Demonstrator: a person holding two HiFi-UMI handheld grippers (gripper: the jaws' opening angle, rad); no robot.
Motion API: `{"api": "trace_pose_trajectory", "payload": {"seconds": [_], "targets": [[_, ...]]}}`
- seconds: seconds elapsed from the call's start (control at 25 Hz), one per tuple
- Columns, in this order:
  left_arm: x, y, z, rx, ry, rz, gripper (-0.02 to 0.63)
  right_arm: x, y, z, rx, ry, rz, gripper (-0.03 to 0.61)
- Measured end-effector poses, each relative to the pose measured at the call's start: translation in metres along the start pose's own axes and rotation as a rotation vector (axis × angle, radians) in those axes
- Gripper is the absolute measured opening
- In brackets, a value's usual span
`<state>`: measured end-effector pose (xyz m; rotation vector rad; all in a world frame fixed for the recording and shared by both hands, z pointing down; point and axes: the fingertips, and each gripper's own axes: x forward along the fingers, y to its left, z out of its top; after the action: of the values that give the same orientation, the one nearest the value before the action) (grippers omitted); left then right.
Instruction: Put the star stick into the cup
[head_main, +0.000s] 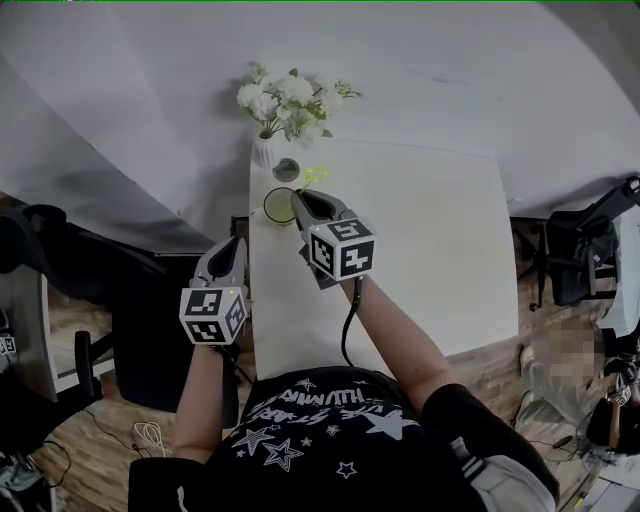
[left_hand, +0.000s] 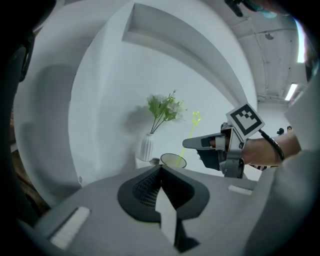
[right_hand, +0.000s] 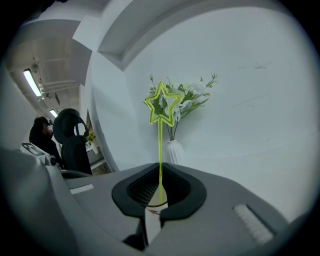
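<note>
A thin yellow-green star stick (right_hand: 162, 106) stands upright between the jaws of my right gripper (right_hand: 160, 169), which is shut on its shaft. In the head view my right gripper (head_main: 300, 203) hangs just above the dark-rimmed cup (head_main: 279, 206) near the table's far left edge, with the star (head_main: 315, 176) poking out beyond it. From the left gripper view the stick (left_hand: 192, 131) slants down to the mouth of the cup (left_hand: 173, 160), held by the right gripper (left_hand: 197, 144). My left gripper (head_main: 230, 250) hovers off the table's left edge, shut, with nothing in it (left_hand: 160, 168).
A white vase with white flowers (head_main: 266, 148) stands behind the cup, with a small grey round thing (head_main: 286, 169) beside it. The white table (head_main: 430, 260) spreads to the right. A black chair (head_main: 60, 265) stands on the left, and dark gear (head_main: 575, 255) on the right.
</note>
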<state>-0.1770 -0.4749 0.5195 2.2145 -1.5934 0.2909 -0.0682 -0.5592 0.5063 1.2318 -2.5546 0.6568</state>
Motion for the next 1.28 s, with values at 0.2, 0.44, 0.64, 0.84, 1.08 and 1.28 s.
{"api": "trace_pose_trajectory", "payload": {"seconds": [0.2,0.44,0.64,0.84,1.08,1.28], "targets": [[0.004,-0.002,-0.006,0.002,0.017,-0.009,0.003,0.006,-0.003,-0.004,0.008,0.017,-0.001,0.035],[0.006,-0.002,-0.009,-0.001,0.024,-0.014,0.003,0.012,-0.016,-0.003,-0.007,0.023,-0.062,0.048],[0.008,0.0,-0.01,-0.003,0.024,-0.017,0.003,0.013,-0.025,-0.006,-0.023,0.034,-0.113,0.062],[0.009,0.002,-0.009,-0.005,0.018,-0.015,0.003,0.014,-0.029,-0.014,-0.009,0.06,-0.131,0.115],[0.001,0.003,-0.008,0.002,0.007,0.003,0.003,0.01,-0.027,-0.023,0.024,0.076,-0.126,0.124],[-0.011,0.003,-0.002,0.012,-0.016,0.019,0.003,-0.001,-0.02,-0.023,0.023,0.06,-0.121,0.124]]}}
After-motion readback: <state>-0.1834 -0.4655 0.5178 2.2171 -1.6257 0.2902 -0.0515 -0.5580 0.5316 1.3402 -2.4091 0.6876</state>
